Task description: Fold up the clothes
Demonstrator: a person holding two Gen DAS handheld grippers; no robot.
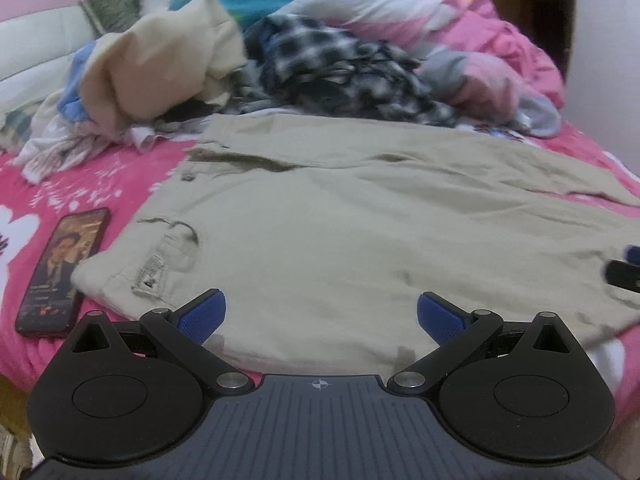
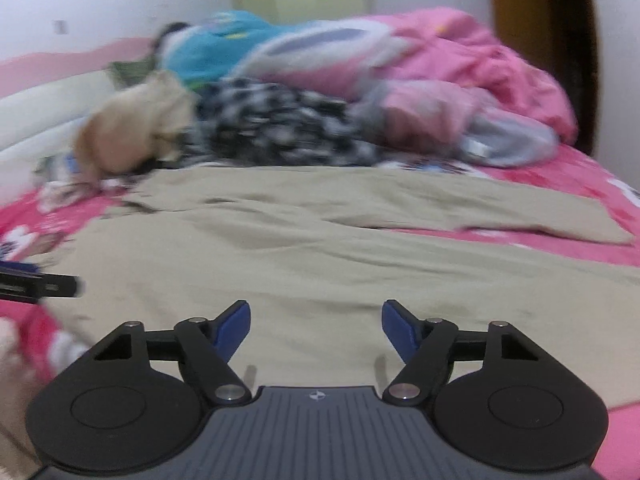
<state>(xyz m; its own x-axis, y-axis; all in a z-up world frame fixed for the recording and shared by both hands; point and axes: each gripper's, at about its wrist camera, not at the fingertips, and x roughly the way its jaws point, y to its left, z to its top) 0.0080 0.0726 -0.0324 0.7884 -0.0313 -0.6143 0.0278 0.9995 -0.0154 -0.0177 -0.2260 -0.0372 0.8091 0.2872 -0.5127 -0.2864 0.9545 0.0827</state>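
Observation:
Beige trousers (image 1: 360, 220) lie spread flat on the pink bed, waistband at the left near the label, legs running right; they also fill the right wrist view (image 2: 320, 248). My left gripper (image 1: 322, 314) is open and empty, hovering over the near edge of the trousers by the waist. My right gripper (image 2: 316, 326) is open and empty above the near trouser leg. The right gripper's tip shows at the right edge of the left wrist view (image 1: 624, 272). The left gripper's tip shows at the left of the right wrist view (image 2: 40, 284).
A phone (image 1: 64, 272) with a lit screen lies on the pink sheet (image 1: 120, 184) left of the waistband. Behind the trousers is a pile: a tan garment (image 1: 160, 68), a black-and-white checked shirt (image 1: 340, 72) and a pink quilt (image 1: 480, 40). The right wrist view is blurred.

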